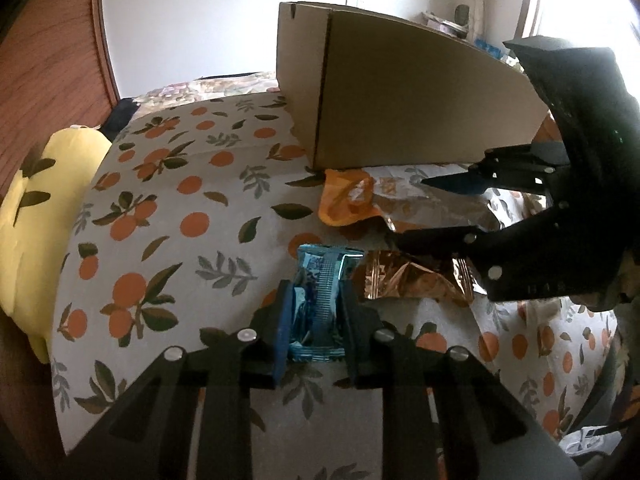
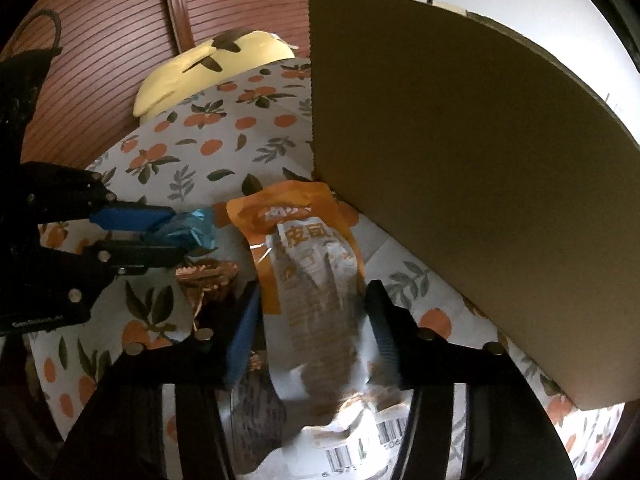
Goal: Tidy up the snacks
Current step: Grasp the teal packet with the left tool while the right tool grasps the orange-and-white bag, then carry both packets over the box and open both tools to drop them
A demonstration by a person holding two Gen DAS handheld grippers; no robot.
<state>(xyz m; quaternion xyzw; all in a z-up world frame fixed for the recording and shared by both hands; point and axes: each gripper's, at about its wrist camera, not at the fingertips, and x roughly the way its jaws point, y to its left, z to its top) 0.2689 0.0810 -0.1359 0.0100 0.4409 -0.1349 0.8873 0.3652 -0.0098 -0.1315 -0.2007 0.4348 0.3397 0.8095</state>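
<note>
My left gripper (image 1: 316, 300) is shut on a small blue snack packet (image 1: 320, 280), held just above the table; it also shows in the right wrist view (image 2: 196, 228) between the left gripper (image 2: 176, 232) jaws. My right gripper (image 2: 312, 312) is open, its fingers on either side of an orange and white snack bag (image 2: 316, 264) that lies on the cloth next to the cardboard box (image 2: 460, 160). In the left wrist view the right gripper (image 1: 412, 210) hovers over that orange bag (image 1: 348, 200). A copper foil packet (image 1: 404, 276) lies beside the blue one.
The table wears a white cloth with orange fruit print (image 1: 168, 208). The tall open cardboard box (image 1: 400, 96) stands at the back. A yellow cushion (image 1: 32, 216) sits at the left edge against a wooden slatted wall (image 2: 112, 60). A barcoded white packet (image 2: 360, 448) lies below the right gripper.
</note>
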